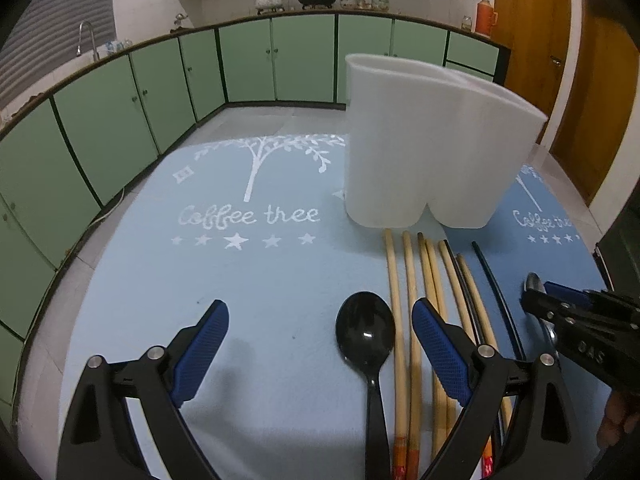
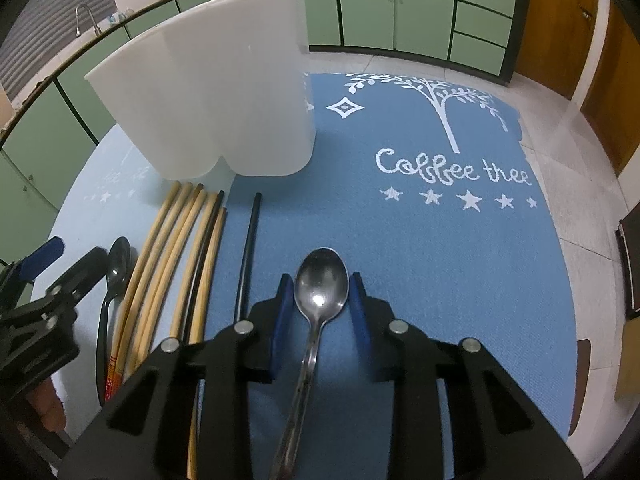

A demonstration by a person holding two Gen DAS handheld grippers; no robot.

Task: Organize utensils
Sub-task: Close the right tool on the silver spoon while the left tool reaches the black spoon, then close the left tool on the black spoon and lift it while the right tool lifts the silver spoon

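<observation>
A white two-compartment utensil holder [image 1: 420, 140] [image 2: 208, 92] stands upright where the two mats meet. In front of it lie several wooden chopsticks [image 1: 400, 280] [image 2: 176, 248] and two black chopsticks [image 1: 496, 280] [image 2: 250, 248]. A black spoon [image 1: 365, 328] [image 2: 114, 272] rests flat left of them. My left gripper [image 1: 320, 308] [image 2: 80, 248] is open wide above the mat; the black spoon's bowl lies between its fingers, and its right finger hangs over the wooden chopsticks. My right gripper [image 2: 320, 280] [image 1: 540, 290] is shut on the bowl of a metal spoon [image 2: 320, 276], the handle running back under it.
A light blue mat [image 1: 240, 280] and a darker blue "Coffee tree" mat [image 2: 440, 260] cover the pale tabletop. Green cabinets [image 1: 160, 80] curve round the back, with a wooden door [image 1: 580, 100] on the right. A dark object [image 2: 630, 256] sits at the table's right edge.
</observation>
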